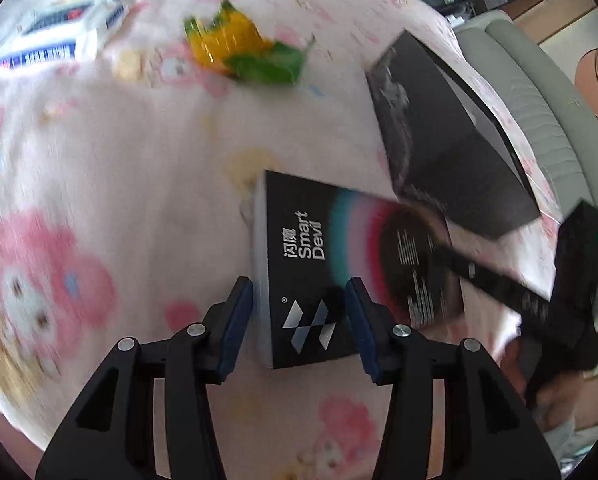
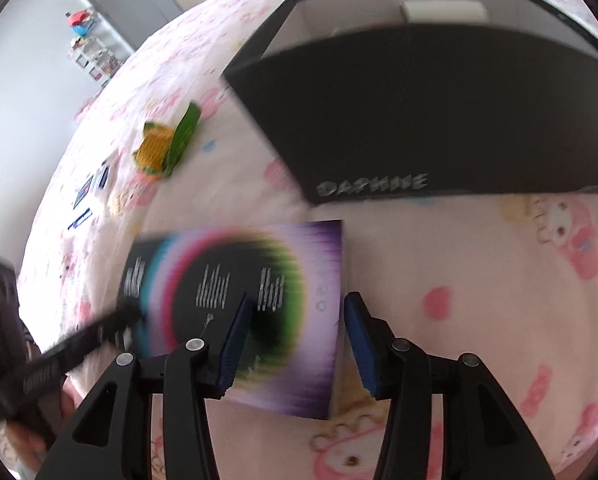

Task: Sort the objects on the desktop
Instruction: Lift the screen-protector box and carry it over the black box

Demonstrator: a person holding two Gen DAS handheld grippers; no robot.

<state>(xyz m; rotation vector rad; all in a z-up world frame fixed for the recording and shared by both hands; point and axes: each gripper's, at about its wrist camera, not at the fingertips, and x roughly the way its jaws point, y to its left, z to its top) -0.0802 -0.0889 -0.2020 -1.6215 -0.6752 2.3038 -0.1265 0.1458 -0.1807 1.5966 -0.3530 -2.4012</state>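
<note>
A flat black "Smart Devil" box with a coloured ring print lies low over the pink cartoon blanket. My left gripper is shut on its near corner, one pad against the white side and the other on the printed face. The box looks sharp there while the blanket is blurred. In the right wrist view the same box is blurred. My right gripper stands open over its right edge, left pad above the face and right pad just clear of the side. One of its fingers crosses the box's far end.
A large black "DAPHNE" box stands open just beyond, its inside white. A yellow-green snack packet and white-and-blue packs lie farther off on the blanket. A grey padded seat borders the right side. A person's hand holds the other gripper.
</note>
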